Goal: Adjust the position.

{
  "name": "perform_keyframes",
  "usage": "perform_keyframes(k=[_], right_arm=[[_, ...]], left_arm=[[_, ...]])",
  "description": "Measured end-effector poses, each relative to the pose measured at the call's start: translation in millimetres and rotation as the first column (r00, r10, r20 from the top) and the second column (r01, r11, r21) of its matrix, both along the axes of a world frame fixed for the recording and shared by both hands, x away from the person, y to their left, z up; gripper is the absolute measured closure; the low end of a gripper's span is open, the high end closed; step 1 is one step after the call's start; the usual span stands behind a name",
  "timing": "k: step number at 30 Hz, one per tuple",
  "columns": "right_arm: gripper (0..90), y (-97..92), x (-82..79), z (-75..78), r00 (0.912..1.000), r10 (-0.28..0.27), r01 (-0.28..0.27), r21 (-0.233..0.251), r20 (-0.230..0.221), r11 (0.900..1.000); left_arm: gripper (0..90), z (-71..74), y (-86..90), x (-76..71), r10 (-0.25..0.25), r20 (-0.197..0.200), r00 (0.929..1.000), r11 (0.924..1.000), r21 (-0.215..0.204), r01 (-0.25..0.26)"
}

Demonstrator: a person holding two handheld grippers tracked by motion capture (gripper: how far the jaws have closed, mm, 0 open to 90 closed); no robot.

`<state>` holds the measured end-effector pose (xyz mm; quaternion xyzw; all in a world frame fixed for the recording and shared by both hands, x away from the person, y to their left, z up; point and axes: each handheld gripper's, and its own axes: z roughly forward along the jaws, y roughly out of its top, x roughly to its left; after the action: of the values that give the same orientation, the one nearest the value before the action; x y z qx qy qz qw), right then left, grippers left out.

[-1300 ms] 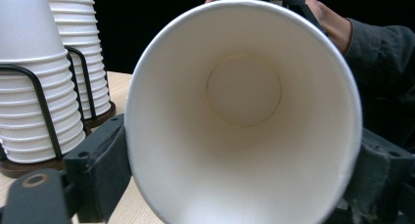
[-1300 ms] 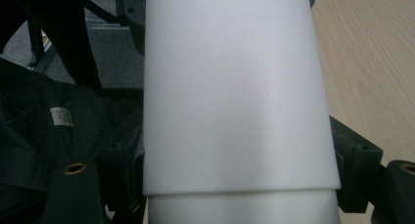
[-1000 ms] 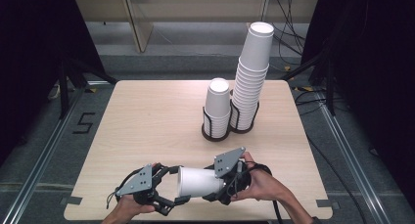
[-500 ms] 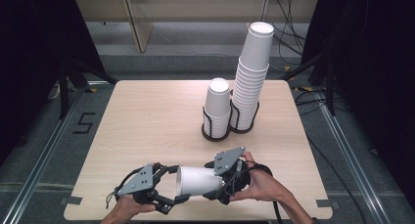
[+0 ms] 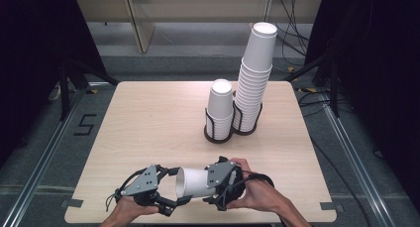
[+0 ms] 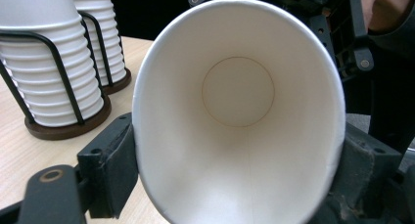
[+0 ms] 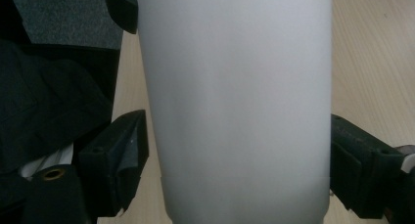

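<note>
A white paper cup lies on its side just above the table's front edge, held between both grippers. My left gripper is shut on the cup near its rim. In the left gripper view the cup's mouth is squeezed into an oval between the black pads, and I look straight down to its bottom. My right gripper is shut on the cup's body near the base. In the right gripper view the cup wall stands between the two pads, which touch its sides.
Two stacks of white cups stand in black wire holders at the table's middle right: a short one and a tall leaning one. The wooden table is bare on the left. Dark floor and cables surround it.
</note>
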<state>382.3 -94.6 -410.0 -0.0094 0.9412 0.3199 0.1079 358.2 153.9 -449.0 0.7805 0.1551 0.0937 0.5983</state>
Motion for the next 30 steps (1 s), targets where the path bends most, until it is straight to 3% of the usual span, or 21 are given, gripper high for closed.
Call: perform_keyframes(k=[4,8,12,15,26,30], right_arm=[[23.4,1.4,-1.2,-1.7,0.9998,0.007,-0.007,-0.014,0.018,0.9999],[24.1,-1.0,1.0,-1.5,0.9997,0.020,-0.020,0.014,-0.014,0.9997],[24.5,-6.2,7.9,-3.5,0.9986,0.025,-0.020,0.105,-0.046,0.9943],[24.6,-8.9,13.2,-6.2,0.9954,0.031,-0.014,0.192,-0.091,0.9813],[24.5,-9.9,15.3,-6.8,0.9928,0.025,0.008,0.272,-0.117,0.9623],[24.3,-10.2,16.3,-8.7,0.9905,0.023,0.017,0.282,-0.136,0.9592]], left_arm=[[15.1,-0.8,-1.5,-0.9,-0.003,-0.008,1.0000,0.9998,-0.020,0.003],[8.4,-3.5,-3.7,-0.3,0.020,-0.020,0.9996,0.9945,-0.102,-0.022],[2.7,-3.3,-3.4,1.2,0.085,-0.036,0.9958,0.9785,-0.186,-0.090],[2.5,-3.0,-2.2,0.5,0.106,-0.037,0.9937,0.9647,-0.239,-0.112],[3.3,-5.3,-5.8,-0.4,0.126,-0.034,0.9914,0.9558,-0.263,-0.131],[5.2,-5.2,-4.9,0.4,0.118,-0.034,0.9924,0.9579,-0.259,-0.123]])
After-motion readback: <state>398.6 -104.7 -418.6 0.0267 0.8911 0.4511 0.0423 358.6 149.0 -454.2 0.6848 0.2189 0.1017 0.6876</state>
